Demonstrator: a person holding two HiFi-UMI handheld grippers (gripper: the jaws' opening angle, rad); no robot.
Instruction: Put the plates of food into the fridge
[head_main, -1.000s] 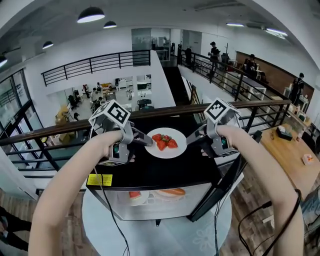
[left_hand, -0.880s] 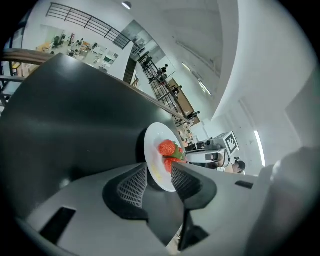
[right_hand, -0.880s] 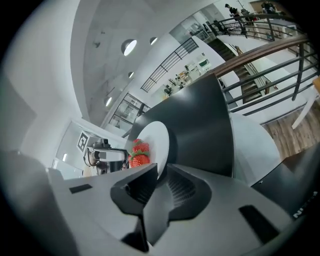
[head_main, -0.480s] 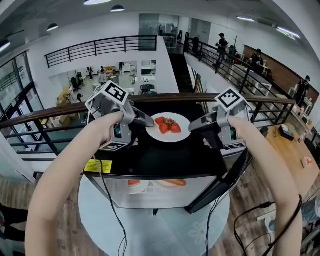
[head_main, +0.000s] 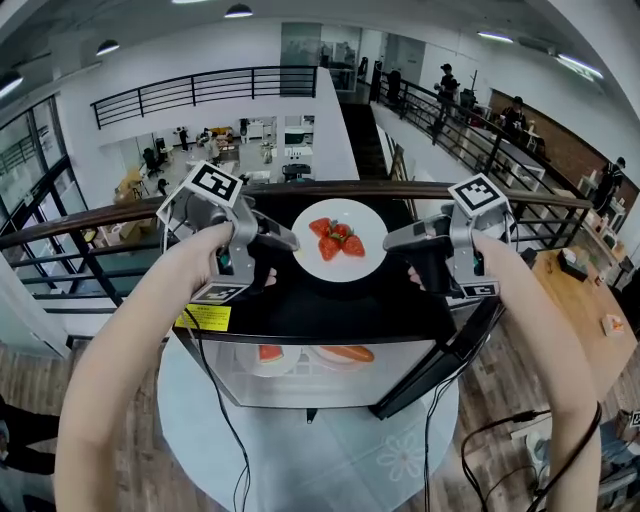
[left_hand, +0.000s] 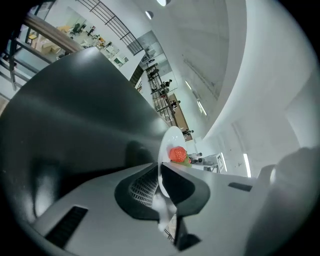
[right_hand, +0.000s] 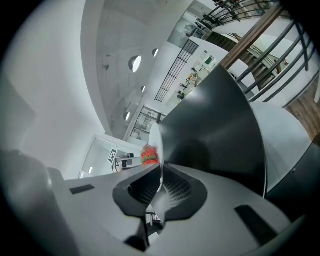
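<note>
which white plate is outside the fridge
The round white plate of strawberries, clamped between the left gripper and right gripper over the black fridge; other plates sit inside.

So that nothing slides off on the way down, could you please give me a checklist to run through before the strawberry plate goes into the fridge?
1. Left gripper on the plate rim: ok; its jaws have just been closing and now pinch the rim.
2. Right gripper on the opposite rim: ok, shut on it.
3. Strawberries sitting mid-plate: ok.
4. Fridge door open: ok.
5. Free room inside: cannot tell; other plates of food already show there.
</note>
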